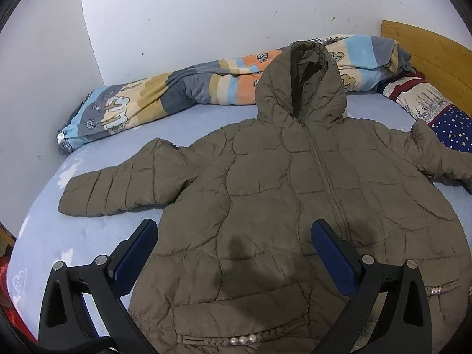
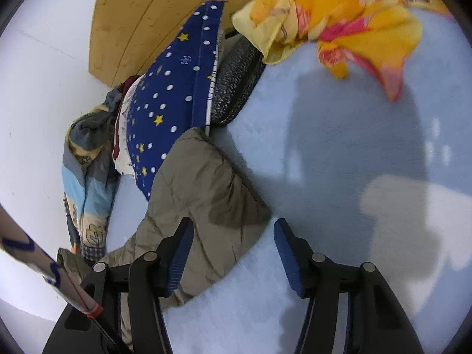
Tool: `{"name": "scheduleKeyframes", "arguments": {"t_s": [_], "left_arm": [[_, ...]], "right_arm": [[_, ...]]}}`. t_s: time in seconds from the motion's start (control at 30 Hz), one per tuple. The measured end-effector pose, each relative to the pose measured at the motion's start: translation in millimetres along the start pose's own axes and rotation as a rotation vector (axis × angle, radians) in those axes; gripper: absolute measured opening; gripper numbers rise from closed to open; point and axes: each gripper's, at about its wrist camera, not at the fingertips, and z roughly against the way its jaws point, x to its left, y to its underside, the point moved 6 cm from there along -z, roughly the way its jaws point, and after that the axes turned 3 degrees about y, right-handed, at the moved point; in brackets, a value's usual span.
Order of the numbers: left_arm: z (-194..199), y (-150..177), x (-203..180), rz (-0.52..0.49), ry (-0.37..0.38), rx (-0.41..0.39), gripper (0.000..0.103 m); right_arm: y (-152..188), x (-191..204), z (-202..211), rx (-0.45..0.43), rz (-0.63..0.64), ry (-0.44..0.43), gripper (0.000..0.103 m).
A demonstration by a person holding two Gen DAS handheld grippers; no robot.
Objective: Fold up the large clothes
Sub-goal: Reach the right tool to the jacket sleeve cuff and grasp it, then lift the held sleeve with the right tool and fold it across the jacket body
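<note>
An olive quilted hooded jacket (image 1: pixel 280 194) lies flat and zipped on the pale blue bed sheet (image 1: pixel 88 236), hood toward the wall, both sleeves spread out. My left gripper (image 1: pixel 234 230) is open and empty, hovering over the jacket's lower left front. In the right wrist view my right gripper (image 2: pixel 233 230) is open and empty just above the end of the jacket's right sleeve (image 2: pixel 203 188); its left finger is over the sleeve, its right finger over the bare sheet (image 2: pixel 339 147).
A rolled striped quilt (image 1: pixel 177 100) lies along the white wall behind the jacket. A blue starred pillow (image 2: pixel 174 103) and a dark patterned cushion (image 2: pixel 236 85) sit by the wooden headboard (image 2: pixel 141 14). A yellow and pink cloth (image 2: pixel 339 20) lies at the far side.
</note>
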Motion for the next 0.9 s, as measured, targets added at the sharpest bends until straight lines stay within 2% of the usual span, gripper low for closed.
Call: {"name": "scheduleKeyframes", "arguments": {"t_s": [0.1,0.17,0.23,0.27,0.4,0.53,0.67,0.73,0.9], "left_arm": [[-2,0,0,-0.008,-0.011,0.001,0.103],[-3,1,0,-0.007,-0.013,0.005,0.103],[-3,0,1,0.001,-0.011,0.005,0.103],[-2,0,2,0.006,-0.01,0.004,0.103],[2,-1,3,0.021,0.005,-0.003,0.103],[6,-1,4,0.022,0.004,-0.014,0.103],[10,-2,9,0.033,-0.002,-0.027,0.103],[12,-3,13,0.039,-0.006,-0.034,0.103],[13,-4,27,0.077,-0.011,-0.037,0.103]], "right_arm": [[0,-6,-19,0.018,-0.03,-0.005,0.05],[-3,-6,-23,0.007,-0.051,-0.008,0.031],[-6,-1,-18,-0.008,-0.069,-0.029,0.019],[-9,7,-10,-0.037,-0.068,-0.034,0.017],[-17,69,42,-0.164,0.037,-0.125,0.016],[-4,148,100,-0.258,0.155,-0.277,0.015],[24,213,140,-0.277,0.252,-0.428,0.015],[46,248,155,-0.264,0.302,-0.517,0.015],[109,305,185,-0.205,0.438,-0.67,0.015]]}}
